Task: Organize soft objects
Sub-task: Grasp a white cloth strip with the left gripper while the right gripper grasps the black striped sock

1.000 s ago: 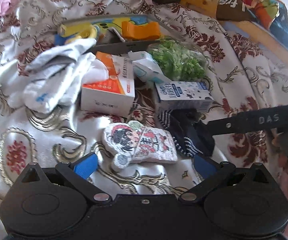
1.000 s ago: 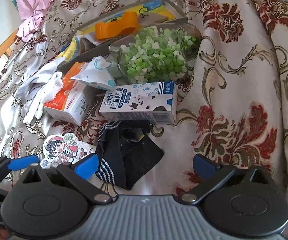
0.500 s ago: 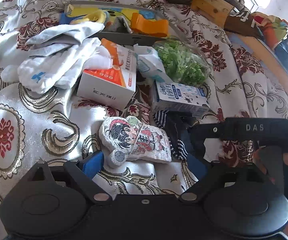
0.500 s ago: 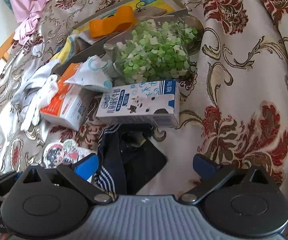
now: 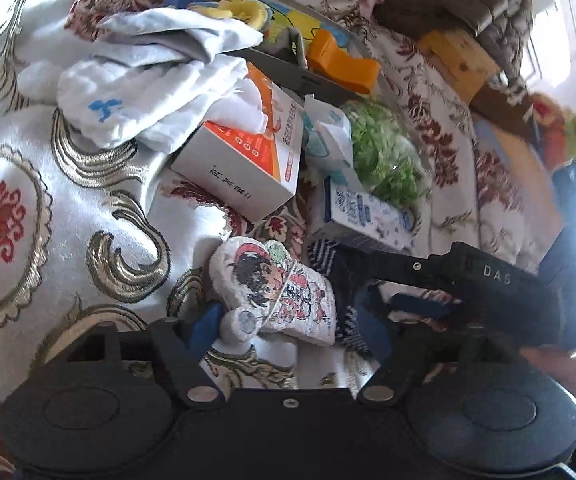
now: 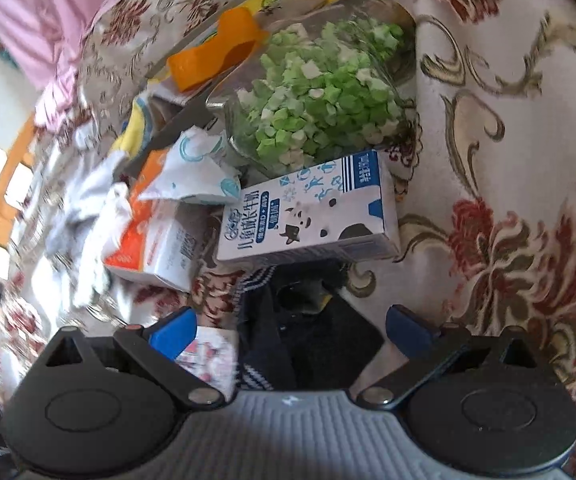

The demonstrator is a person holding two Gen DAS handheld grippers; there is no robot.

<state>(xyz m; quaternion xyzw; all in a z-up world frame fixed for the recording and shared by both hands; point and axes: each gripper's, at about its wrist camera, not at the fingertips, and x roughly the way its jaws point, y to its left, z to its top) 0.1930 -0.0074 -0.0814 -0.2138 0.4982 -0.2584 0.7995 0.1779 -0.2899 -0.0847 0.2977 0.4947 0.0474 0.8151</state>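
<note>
While both pairs of fingers stand spread apart, the left gripper (image 5: 289,330) brackets a small cartoon-printed pouch (image 5: 278,290) on the floral bedspread (image 5: 68,216), and the right gripper (image 6: 289,330) straddles a dark navy sock (image 6: 307,344) with a striped cuff, touching neither. Just beyond the sock lies a blue-and-white milk carton (image 6: 307,212); left of it sits an orange-and-white box (image 5: 248,160), partly under crumpled white cloths (image 5: 136,92). Farther back rests a clear bag of green bits (image 6: 323,92), then an orange clip (image 6: 216,52) on a tray (image 5: 288,72).
</note>
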